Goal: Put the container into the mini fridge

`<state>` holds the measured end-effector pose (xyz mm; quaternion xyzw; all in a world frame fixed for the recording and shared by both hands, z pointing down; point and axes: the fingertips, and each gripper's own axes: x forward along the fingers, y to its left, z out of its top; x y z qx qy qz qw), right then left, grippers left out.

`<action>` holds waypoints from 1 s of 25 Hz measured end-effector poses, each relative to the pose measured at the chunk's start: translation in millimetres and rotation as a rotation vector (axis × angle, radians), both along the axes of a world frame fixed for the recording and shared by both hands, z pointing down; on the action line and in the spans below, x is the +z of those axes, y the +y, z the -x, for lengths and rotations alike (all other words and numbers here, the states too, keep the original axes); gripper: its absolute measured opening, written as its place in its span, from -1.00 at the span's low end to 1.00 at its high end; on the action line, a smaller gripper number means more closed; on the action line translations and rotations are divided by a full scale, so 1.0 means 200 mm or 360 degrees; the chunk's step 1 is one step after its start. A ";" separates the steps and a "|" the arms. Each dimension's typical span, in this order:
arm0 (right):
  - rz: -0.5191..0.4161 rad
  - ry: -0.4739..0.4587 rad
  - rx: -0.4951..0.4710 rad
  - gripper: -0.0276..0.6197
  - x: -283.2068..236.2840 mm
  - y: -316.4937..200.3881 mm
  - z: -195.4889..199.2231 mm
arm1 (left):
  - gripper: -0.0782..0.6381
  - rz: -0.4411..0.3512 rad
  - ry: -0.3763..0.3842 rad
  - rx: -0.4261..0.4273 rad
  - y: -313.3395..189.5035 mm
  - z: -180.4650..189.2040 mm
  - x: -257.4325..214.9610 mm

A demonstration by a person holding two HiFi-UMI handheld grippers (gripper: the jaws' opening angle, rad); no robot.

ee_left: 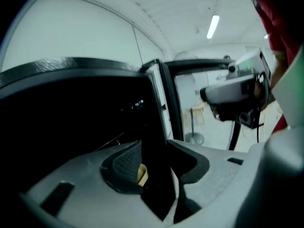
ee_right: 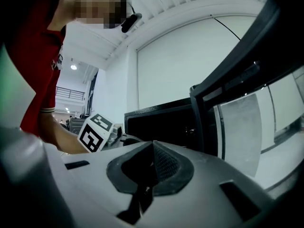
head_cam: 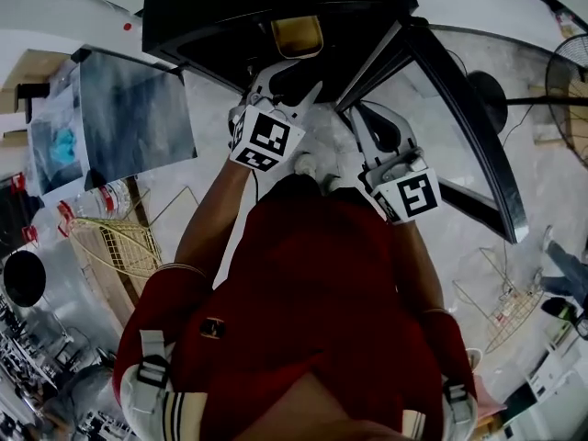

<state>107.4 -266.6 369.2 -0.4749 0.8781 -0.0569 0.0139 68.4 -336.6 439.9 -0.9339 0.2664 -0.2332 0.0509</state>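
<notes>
container [head_cam: 296,35] inside open mini fridge [head_cam: 211,7]

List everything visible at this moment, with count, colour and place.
mini fridge: one, black, top centre, open
fridge door: one, black frame with glass, swung out to the right
container: one, yellowish, inside the fridge, just beyond the left jaws
panel: one, grey, left of the fridge
wire baskets: two, gold, one at left, one at right
fan: one, black, far right
left gripper: white, jaws apart, at the fridge opening
right gripper: white, jaws together, empty, by the door
shirt: red, bottom centre
</notes>
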 end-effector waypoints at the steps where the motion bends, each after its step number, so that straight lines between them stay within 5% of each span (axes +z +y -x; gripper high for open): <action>1: -0.0009 -0.0005 -0.0016 -0.92 -0.01 0.00 0.01 | -0.31 0.0014 0.0083 -0.0022 0.03 0.00 -0.06; 10: -0.0092 -0.0012 -0.0144 -0.92 -0.09 0.09 0.08 | -0.50 -0.0001 0.0534 -0.0186 0.27 0.10 -0.36; 17: -0.0118 -0.0075 -0.0182 -0.92 -0.15 0.20 0.09 | -0.73 -0.0074 0.0640 -0.0263 0.44 0.18 -0.49; 25: -0.0181 -0.0087 -0.0234 -0.92 -0.23 0.31 0.10 | -0.76 -0.0129 0.0733 -0.0307 0.58 0.23 -0.60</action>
